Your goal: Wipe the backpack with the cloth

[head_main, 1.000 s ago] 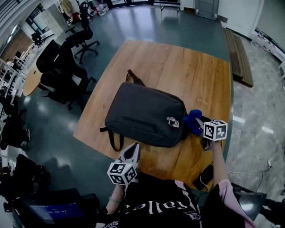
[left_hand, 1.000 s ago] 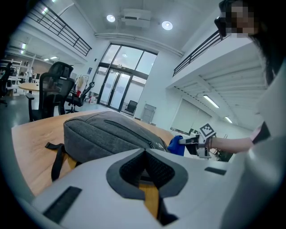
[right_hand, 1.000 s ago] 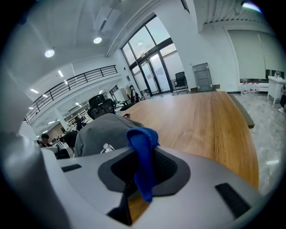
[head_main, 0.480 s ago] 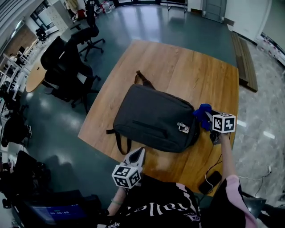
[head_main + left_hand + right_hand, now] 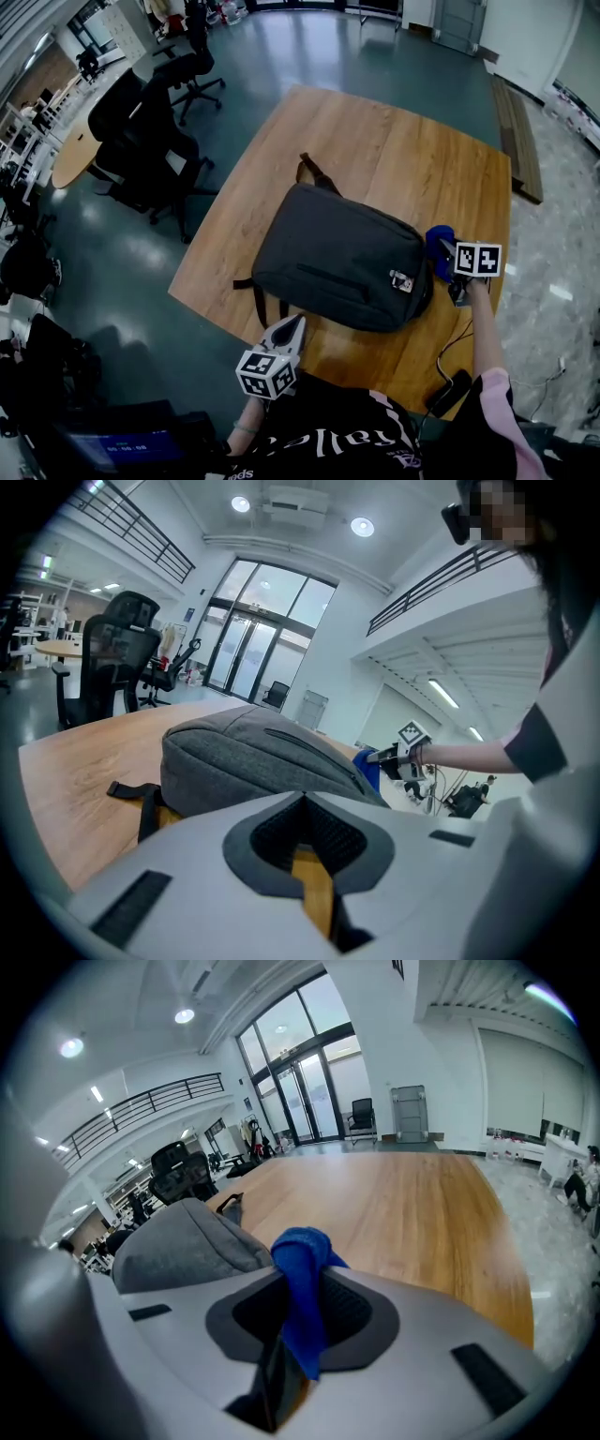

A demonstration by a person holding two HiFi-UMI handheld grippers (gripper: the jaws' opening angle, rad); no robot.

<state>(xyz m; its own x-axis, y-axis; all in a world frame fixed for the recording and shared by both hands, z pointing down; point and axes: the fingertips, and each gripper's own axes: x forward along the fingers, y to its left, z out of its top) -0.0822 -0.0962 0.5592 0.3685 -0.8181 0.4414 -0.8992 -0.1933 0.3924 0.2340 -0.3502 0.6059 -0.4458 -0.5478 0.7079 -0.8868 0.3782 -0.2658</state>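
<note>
A: Which step is it now?

B: The approach, I think; wiping is not yet begun. The right hand-held gripper (image 5: 300,1309) is closed on the blue cloth (image 5: 302,1265), and 1 fold sticks up betw. its jaws.

A: Where is the cloth vs. the bag?

B: Just beside the right end of the grey backpack (image 5: 337,258), which lies flat near the middle of the wooden table (image 5: 394,141). From the head view I cannot tell if the cloth touches the fabric already.

A: And the other one?

B: The left hand-held gripper (image 5: 305,855) has its jaws together w/ nothing betw. them. It is held at the near table edge, apart from the bag.

A: Next move?

B: Prob. lift the cloth onto the top panel, then drag it across w/ light pressure. Nothing holds the bag, so it may slide; the left one could press it down.
</note>
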